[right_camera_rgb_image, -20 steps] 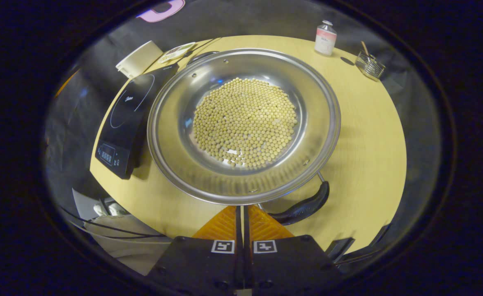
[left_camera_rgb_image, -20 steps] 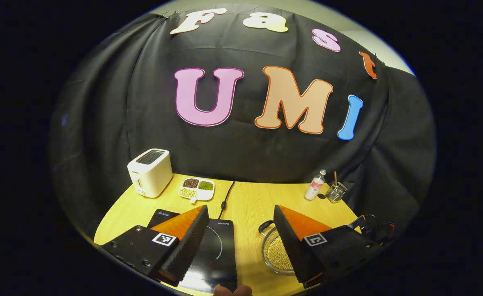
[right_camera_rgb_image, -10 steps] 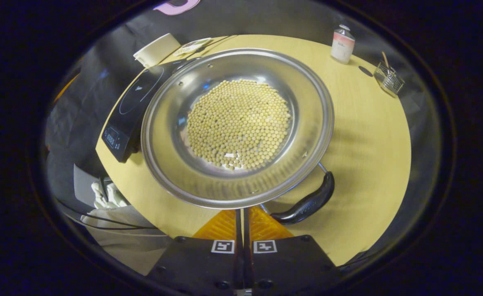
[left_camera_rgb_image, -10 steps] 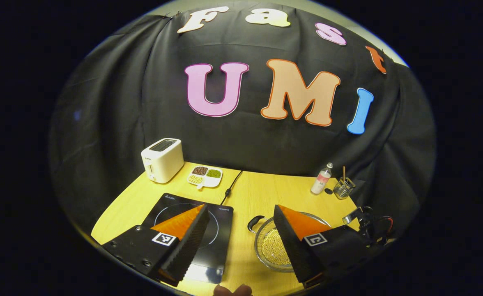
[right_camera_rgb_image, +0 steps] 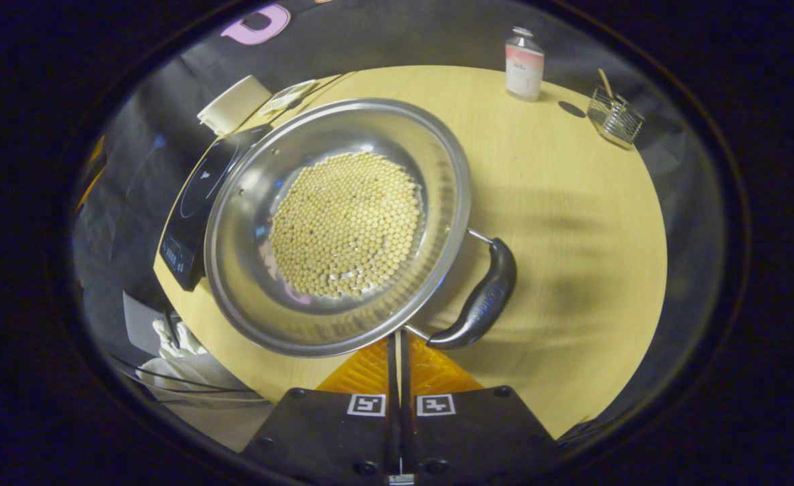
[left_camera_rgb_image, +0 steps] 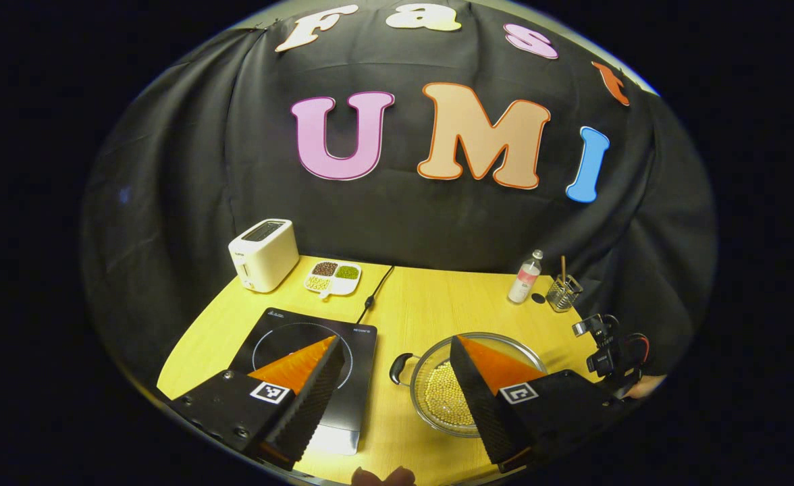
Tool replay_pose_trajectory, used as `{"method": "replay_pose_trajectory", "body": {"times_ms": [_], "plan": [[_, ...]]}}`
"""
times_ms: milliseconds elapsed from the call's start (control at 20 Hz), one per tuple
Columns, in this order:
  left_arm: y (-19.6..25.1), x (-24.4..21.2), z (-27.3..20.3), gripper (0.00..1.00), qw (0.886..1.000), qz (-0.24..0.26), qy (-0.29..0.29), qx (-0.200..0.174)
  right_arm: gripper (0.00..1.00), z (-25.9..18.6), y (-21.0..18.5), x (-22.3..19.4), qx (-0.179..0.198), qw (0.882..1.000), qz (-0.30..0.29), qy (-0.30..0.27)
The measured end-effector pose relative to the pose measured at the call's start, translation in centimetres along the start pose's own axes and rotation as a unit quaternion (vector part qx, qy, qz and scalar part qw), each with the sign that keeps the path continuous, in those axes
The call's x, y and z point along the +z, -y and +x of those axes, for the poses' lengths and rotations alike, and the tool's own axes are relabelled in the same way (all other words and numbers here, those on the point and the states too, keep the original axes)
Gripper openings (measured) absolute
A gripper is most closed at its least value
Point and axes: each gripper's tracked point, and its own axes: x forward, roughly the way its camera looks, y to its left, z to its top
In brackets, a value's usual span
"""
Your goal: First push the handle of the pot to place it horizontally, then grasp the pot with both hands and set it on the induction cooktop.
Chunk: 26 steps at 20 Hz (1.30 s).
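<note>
a: yellow table (right_camera_rgb_image: 572, 202): pot (right_camera_rgb_image: 343, 229) of beans sat right of the cooktop (left_camera_rgb_image: 302, 351), seen smaller than a second earlier.
b: right tool (right_camera_rgb_image: 398, 358) pressed together beside its black handle (right_camera_rgb_image: 481, 300); left tool (left_camera_rgb_image: 397, 378) spread, hovering. pushing likely ending.

Ahead of the right gripper (right_camera_rgb_image: 398, 344), the pot (right_camera_rgb_image: 248, 202) is shiny polished metal (glossy black handle (right_camera_rgb_image: 481, 300)); pale, matt wood-grain table (right_camera_rgb_image: 572, 223).
</note>
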Motion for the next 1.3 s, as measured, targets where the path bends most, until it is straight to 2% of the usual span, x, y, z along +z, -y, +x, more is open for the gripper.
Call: {"method": "replay_pose_trajectory", "body": {"times_ms": [50,100,250,300,650,750,950,1000,1050,1150,1300], "plan": [[0.4,-0.4,0.1,0.97,1.0,0.001,-0.005,-0.004,0.03,-0.1,0.6,0.4,-0.004,1.0,0.007,0.004],[0.7,-0.6,0.3,0.97,1.0,0.003,-0.011,-0.009,0.0,-0.1,1.1,0.7,-0.007,1.0,0.015,0.009],[1.0,-1.6,1.3,1.0,0.999,-0.002,-0.028,-0.018,0.03,0.0,1.9,1.9,-0.007,0.999,0.048,0.02],[1.1,-1.9,1.6,0.98,0.999,-0.004,-0.034,-0.021,0.03,0.0,2.0,1.9,-0.008,0.998,0.057,0.022],[0.6,-4.1,3.7,0.98,0.997,-0.009,-0.071,-0.037,0.03,-1.0,3.0,2.7,-0.053,0.993,0.093,0.047],[0.3,-5.0,4.2,0.98,0.995,-0.012,-0.085,-0.039,0.0,-2.3,3.0,2.5,-0.059,0.991,0.105,0.057],[0.4,-6.4,5.5,0.98,0.992,-0.023,-0.11,-0.05,0.27,-4.3,3.5,6.4,-0.06,0.981,0.143,0.114],[0.5,-6.9,5.8,0.98,0.992,-0.021,-0.117,-0.053,0.43,-4.3,3.9,6.7,-0.068,0.98,0.145,0.118],[0.6,-7.4,6.3,0.98,0.99,-0.018,-0.125,-0.056,0.48,-4.1,4.2,7.2,-0.076,0.98,0.143,0.118],[0.6,-8.8,7.0,0.98,0.987,-0.011,-0.149,-0.06,0.78,-3.6,4.5,7.6,-0.087,0.98,0.14,0.112],[0.6,-10.0,8.7,0.98,0.984,-0.003,-0.167,-0.063,0.8,-2.2,4.6,8.2,-0.1,0.98,0.138,0.099]]}}
